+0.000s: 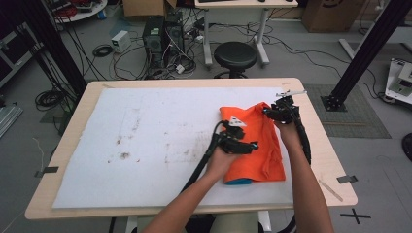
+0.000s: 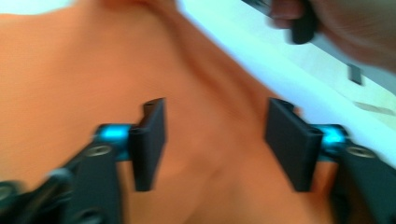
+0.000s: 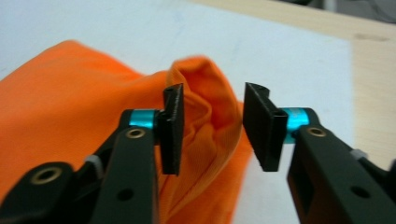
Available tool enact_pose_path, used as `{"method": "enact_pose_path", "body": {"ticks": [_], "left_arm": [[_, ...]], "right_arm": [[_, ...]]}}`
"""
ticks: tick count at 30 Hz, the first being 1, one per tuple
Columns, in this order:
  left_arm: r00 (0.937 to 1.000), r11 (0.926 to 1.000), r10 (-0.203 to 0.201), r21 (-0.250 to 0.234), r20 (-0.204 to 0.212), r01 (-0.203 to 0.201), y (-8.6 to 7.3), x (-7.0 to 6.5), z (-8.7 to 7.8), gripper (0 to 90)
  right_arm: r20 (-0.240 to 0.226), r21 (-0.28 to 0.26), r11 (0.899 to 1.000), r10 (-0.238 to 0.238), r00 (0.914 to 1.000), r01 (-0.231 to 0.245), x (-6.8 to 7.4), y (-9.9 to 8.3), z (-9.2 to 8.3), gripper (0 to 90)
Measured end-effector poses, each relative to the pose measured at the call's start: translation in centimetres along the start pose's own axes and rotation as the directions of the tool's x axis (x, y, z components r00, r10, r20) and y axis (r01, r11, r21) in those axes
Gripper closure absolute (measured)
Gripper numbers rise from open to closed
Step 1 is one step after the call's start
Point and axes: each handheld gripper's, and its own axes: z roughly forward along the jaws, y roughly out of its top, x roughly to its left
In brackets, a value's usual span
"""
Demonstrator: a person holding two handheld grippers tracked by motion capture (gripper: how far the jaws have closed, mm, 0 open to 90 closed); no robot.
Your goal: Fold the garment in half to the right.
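**Orange shirt folded, both grippers let go. Watch that far corner**

Going left to right on the high view: the white mat (image 1: 145, 145) is mostly bare with a few dirty smudges, and the folded orange shirt (image 1: 252, 141) sits toward the right side of the table (image 1: 63, 150), with a bit of blue peeking out at its near edge.

The left gripper (image 1: 240, 145) hovers over the shirt's left half. Its jaws stand wide apart, nothing pinched, just orange cloth below them.

The right gripper (image 1: 282, 110) is at the far right corner of the shirt. Jaws partly open, and a puckered ridge of fabric (image 3: 205, 107) stands up right between them, though the pads don't look like they're pressing on it.

What could go wrong, imo: that raised bit snags on a pad when the hand lifts away and drags the fold open. Same on the left if it dips any lower into the cloth.
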Motion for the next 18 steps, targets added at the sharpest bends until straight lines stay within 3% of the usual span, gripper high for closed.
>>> {"method": "enact_pose_path", "body": {"ticks": [4,6,9,13,14,17,18], "left_arm": [[0.9992,0.9959,0.011,-0.089,-0.038,-0.014,-1.3,2.9,-3.1,27.0],[0.9975,0.9902,0.019,-0.137,-0.068,-0.028,-2.0,4.2,-4.7,25.5],[0.9941,0.9852,0.018,-0.167,-0.107,-0.035,-2.9,6.0,-6.8,24.8],[0.9894,0.983,-0.001,-0.182,-0.145,-0.026,-4.2,8.1,-9.1,24.8],[0.9881,0.9835,-0.005,-0.18,-0.154,-0.023,-4.6,8.5,-9.6,24.7],[0.9836,0.9846,-0.025,-0.175,-0.179,-0.006,-5.6,9.8,-10.8,24.7],[0.9822,0.9854,-0.03,-0.17,-0.185,-0.002,-5.9,10.2,-11.2,24.8]], "right_arm": [[0.041,-0.037,0.999,0.022,0.9989,-0.021,-0.6,0.2,-0.9,59.3],[0.034,-0.046,0.999,0.018,0.9992,-0.016,-0.7,0.3,-1.1,62.0],[0.021,-0.026,1.0,0.002,0.9998,-0.002,-0.7,0.4,-0.6,64.2],[-0.001,0.0,1.0,0.0,1.0,0.0,0.0,0.5,1.0,67.5],[0.018,0.014,1.0,-0.01,0.9998,0.009,0.2,0.5,1.5,69.3],[0.073,0.048,0.999,-0.008,0.9973,0.004,0.3,0.5,2.6,87.9],[0.102,0.061,0.998,-0.014,0.9946,0.007,0.3,0.4,2.9,88.4]]}}
